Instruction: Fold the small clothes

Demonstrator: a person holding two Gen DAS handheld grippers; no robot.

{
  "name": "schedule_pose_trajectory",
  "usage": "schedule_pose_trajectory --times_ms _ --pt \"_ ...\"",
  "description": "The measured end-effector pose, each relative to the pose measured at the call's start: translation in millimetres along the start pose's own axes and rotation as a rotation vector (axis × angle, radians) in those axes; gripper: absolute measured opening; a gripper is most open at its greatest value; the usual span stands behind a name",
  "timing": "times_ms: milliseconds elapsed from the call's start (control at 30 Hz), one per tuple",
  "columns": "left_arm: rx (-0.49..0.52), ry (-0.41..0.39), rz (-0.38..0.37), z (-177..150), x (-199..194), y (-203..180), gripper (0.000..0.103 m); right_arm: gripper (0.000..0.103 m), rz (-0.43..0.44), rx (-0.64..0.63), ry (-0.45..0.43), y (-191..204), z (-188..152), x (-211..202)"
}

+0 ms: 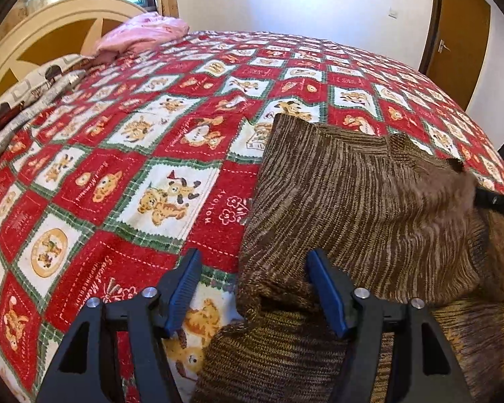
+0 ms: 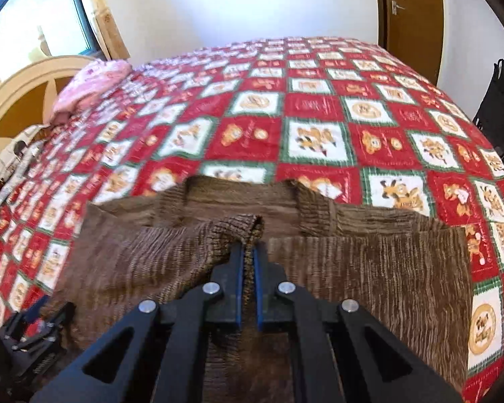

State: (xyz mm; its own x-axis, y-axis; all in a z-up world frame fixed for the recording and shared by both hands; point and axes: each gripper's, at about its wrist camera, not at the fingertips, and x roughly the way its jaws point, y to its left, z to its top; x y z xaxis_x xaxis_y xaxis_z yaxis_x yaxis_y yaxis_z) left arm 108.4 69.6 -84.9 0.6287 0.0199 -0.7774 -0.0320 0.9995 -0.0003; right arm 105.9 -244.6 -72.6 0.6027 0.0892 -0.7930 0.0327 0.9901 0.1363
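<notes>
Open bedspread [image 1: 158,154] beyond; pink bundle [image 1: 144,33] far by headboard [image 1: 47,23].

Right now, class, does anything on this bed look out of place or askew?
Nothing is damaged or spilled. The brown knit sweater lies only half folded, one ribbed edge pinched up by the right tool. A pink garment sits bunched near the headboard.

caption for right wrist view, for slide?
Right gripper shut on a sweater cuff over the quilt.
</notes>
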Motion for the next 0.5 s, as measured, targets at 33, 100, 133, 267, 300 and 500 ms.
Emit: schedule_pose_trajectory --times_ms 33,100,133,267,300,500 --pt "0.002 -0.003 0.01 -0.2 0.3 0.2 0.074 0.011 -0.035 0.003 0.013 -4.8 -1.6 4.9" --pt "-0.004 -0.003 0.006 0.7 1.2 2.4 0.075 0.015 -0.076 0.085 -0.01 -25.9 -7.3 -1.6" --pt "-0.013 -0.001 0.002 0.8 2.0 3.8 0.076 0.015 -0.067 0.133 -0.026 -34.5 -9.7 -9.7" --pt "-0.041 -0.001 -0.007 0.3 4.8 7.1 0.079 0.015 0.092 0.16 -0.043 -27.4 -34.4 -46.6" --pt "-0.04 -0.003 -0.005 0.1 5.0 6.6 0.079 0.015 0.108 0.127 -0.038 -17.9 -39.6 -51.7" --pt "-0.035 -0.01 -0.004 -1.1 4.3 5.6 0.08 0.048 0.106 0.013 -0.011 25.1 -62.7 -43.6"
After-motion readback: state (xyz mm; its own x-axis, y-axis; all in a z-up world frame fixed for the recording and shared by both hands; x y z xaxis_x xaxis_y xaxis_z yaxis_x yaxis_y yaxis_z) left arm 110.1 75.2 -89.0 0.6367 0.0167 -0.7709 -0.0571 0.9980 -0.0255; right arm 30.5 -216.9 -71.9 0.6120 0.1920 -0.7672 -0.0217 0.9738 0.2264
